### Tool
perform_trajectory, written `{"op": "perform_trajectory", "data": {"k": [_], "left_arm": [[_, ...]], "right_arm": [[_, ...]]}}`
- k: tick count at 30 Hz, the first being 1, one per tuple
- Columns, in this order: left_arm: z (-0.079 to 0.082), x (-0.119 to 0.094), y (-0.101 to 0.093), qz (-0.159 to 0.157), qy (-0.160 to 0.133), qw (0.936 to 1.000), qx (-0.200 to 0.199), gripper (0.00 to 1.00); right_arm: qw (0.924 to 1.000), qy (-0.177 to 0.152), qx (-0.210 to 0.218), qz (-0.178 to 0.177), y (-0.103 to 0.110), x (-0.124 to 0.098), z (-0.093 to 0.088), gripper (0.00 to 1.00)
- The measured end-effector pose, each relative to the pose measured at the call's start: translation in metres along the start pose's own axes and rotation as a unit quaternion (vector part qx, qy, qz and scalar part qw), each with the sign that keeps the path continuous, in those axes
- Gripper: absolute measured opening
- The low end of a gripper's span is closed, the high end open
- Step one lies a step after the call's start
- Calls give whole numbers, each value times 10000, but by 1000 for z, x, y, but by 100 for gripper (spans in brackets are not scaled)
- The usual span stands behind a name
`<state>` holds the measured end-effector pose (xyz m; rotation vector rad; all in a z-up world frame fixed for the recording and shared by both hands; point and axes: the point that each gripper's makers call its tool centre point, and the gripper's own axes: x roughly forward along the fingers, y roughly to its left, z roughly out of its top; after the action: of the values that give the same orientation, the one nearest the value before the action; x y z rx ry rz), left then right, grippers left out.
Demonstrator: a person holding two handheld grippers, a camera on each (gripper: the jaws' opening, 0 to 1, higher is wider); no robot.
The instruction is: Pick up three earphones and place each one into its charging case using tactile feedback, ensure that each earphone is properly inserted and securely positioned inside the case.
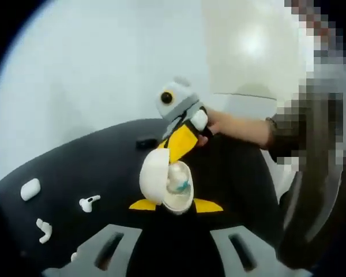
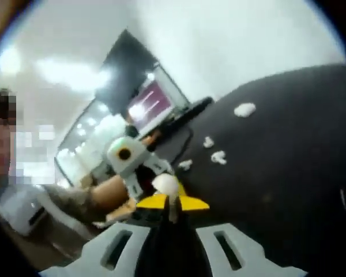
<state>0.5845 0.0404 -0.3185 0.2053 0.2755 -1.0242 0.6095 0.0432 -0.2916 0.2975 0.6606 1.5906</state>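
My left gripper [image 1: 176, 205] is shut on an open white charging case [image 1: 172, 183], with its lid [image 1: 153, 173] swung to the left. My right gripper [image 1: 184, 135], held by a hand, reaches down into the case's mouth from above. In the right gripper view, my right gripper [image 2: 173, 203] is shut on a white earphone [image 2: 166, 184], and the left gripper [image 2: 127, 154] faces it close behind. Loose on the black table lie a white earphone [image 1: 89, 202], another white earphone [image 1: 44, 229] and a closed white case [image 1: 30, 189]. The earphone's seat inside the open case is hidden.
The black table [image 1: 75, 167] curves away against a white wall. A small black object [image 1: 145, 142] lies near its far edge. The right gripper view shows a case [image 2: 245, 109] and small white pieces [image 2: 218, 157] on the table, and a person at the left.
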Motion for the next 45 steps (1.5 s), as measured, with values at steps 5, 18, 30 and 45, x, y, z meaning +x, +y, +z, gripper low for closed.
{"op": "perform_trajectory", "data": {"k": [5,18,30,45], "left_arm": [[0,1,-1,-30,9,10000,-4,17],[-1,2,2,21,-28,9999,-110,17],[-1,1,1,-43,-49,10000,-52,16],[0,3,1,1,-79,10000,25,13]], "right_arm": [[9982,-177,-564,-53,5,7,6,21],[9954,46,-835,-457,14,-32,11,9],[9784,1054,-1523,-923,22,3,-11,13],[9852,513,-1174,-1139,26,6,-1,16]]}}
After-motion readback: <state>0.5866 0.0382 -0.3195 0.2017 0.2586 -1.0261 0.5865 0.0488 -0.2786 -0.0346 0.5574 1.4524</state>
